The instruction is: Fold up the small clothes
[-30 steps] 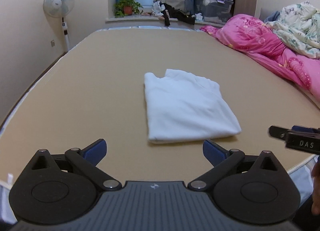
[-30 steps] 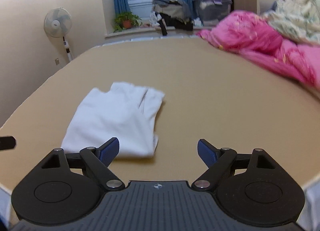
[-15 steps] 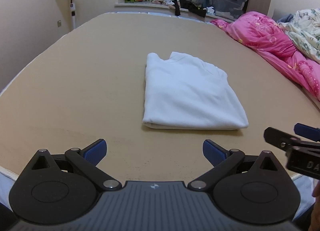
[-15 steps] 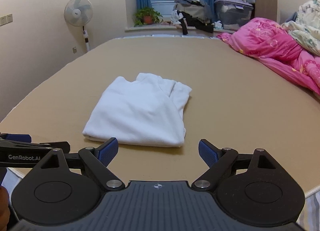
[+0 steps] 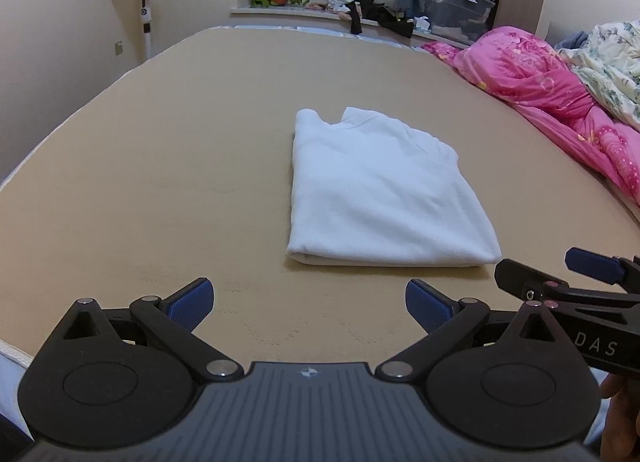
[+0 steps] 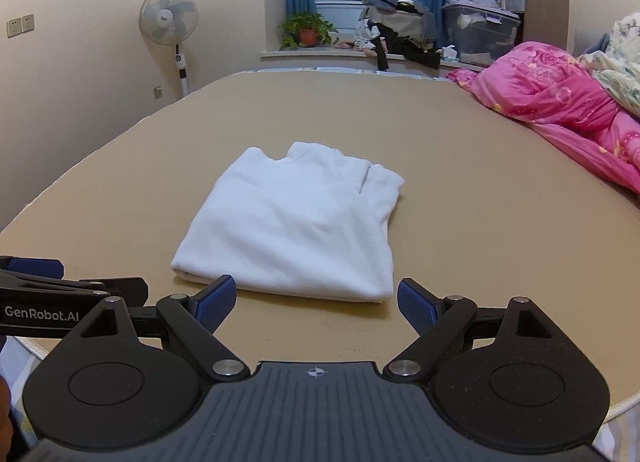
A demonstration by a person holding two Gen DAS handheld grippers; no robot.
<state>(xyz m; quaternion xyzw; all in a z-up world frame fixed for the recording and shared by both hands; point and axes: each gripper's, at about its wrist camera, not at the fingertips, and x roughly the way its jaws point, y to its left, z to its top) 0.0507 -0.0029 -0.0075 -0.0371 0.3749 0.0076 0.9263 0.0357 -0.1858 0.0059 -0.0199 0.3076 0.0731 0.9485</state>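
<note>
Near edge of the bed [image 5: 160, 166]: left gripper [image 5: 308, 304] and right gripper [image 6: 316, 302], jaws of both wide apart and empty, now lower and drawn closer to the cloth than a second ago. Just beyond, toward the near middle of the surface, the white garment [image 6: 296, 226] lies folded flat, untouched. Far right edge: pink quilt [image 5: 560, 98]. The fold appears complete, or one more fold is being lined up.
</note>
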